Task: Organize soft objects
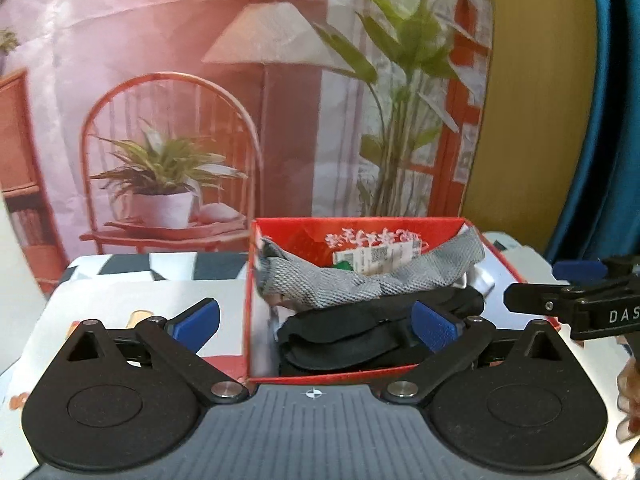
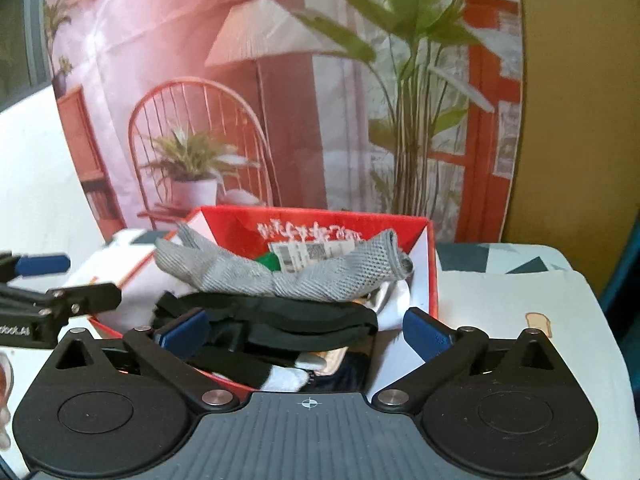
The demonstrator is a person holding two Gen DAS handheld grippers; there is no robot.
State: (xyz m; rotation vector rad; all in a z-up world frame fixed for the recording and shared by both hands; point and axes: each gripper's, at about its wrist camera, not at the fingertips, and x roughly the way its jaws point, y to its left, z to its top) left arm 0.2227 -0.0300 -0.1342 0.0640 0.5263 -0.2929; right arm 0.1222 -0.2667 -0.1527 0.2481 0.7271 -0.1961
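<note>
A red cardboard box [image 1: 360, 226] stands on the table just ahead of both grippers; it also shows in the right wrist view [image 2: 433, 276]. A grey mesh cloth [image 1: 340, 280] [image 2: 304, 276] drapes across its top. Black soft items [image 1: 360, 332] [image 2: 280, 316] lie under it in the box, with white fabric [image 2: 288, 378] near the front. My left gripper [image 1: 316, 326] is open and empty, its fingers either side of the box's near left wall. My right gripper [image 2: 306, 330] is open and empty over the box's near edge.
The table carries a white patterned cloth [image 1: 120, 300] [image 2: 500, 292]. A printed backdrop of a chair, lamp and plants [image 1: 240, 100] hangs behind. Each gripper shows in the other's view: the right one [image 1: 576, 304] right of the box, the left one [image 2: 52, 304] left of it.
</note>
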